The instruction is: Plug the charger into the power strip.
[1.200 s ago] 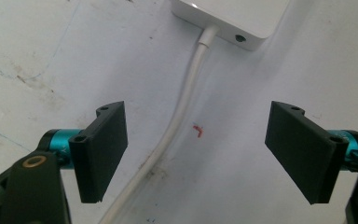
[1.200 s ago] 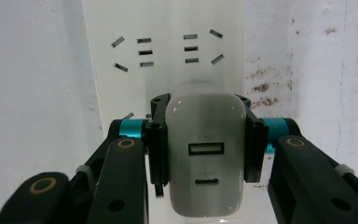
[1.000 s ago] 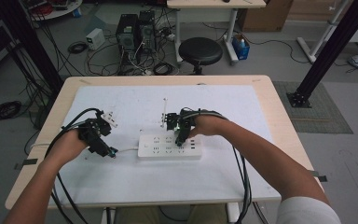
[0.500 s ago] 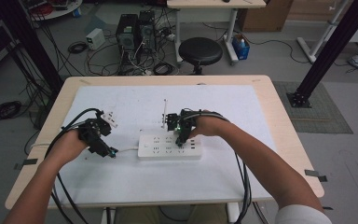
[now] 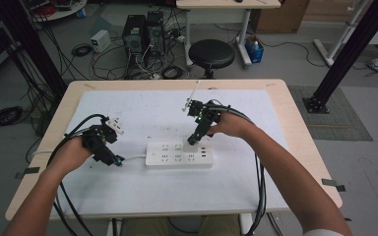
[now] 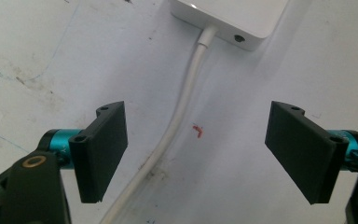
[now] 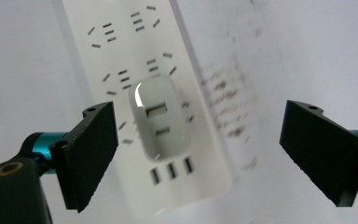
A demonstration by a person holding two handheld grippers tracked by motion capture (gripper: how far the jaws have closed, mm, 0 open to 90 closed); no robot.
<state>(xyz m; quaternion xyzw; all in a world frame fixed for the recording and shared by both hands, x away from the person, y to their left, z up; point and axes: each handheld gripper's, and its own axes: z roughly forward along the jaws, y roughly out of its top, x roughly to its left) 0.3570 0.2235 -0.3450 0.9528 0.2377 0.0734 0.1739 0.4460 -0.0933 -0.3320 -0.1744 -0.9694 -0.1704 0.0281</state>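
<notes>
A white power strip (image 5: 170,156) lies on the white mat (image 5: 142,110) in the middle of the table. A white charger block (image 7: 158,116) is plugged into the power strip (image 7: 121,42), just above its USB ports. My right gripper (image 5: 193,139) hovers over the block; its jaws have just been opening, and in the right gripper view (image 7: 203,140) the block lies between them untouched. My left gripper (image 5: 111,158) rests open at the strip's left end. In the left gripper view (image 6: 203,149) the strip's white cord (image 6: 182,112) runs between the jaws to the strip's end (image 6: 233,18).
The wooden table edge (image 5: 305,128) frames the mat. Black cables trail from both grippers off the near edge. Behind the table stand a black stool (image 5: 211,53) and computer cases (image 5: 142,34) among floor cables. A black frame post (image 5: 344,54) rises at the right.
My right gripper has opened, released the charger block and lifted back a little from the strip. The left gripper has stayed where it was.
</notes>
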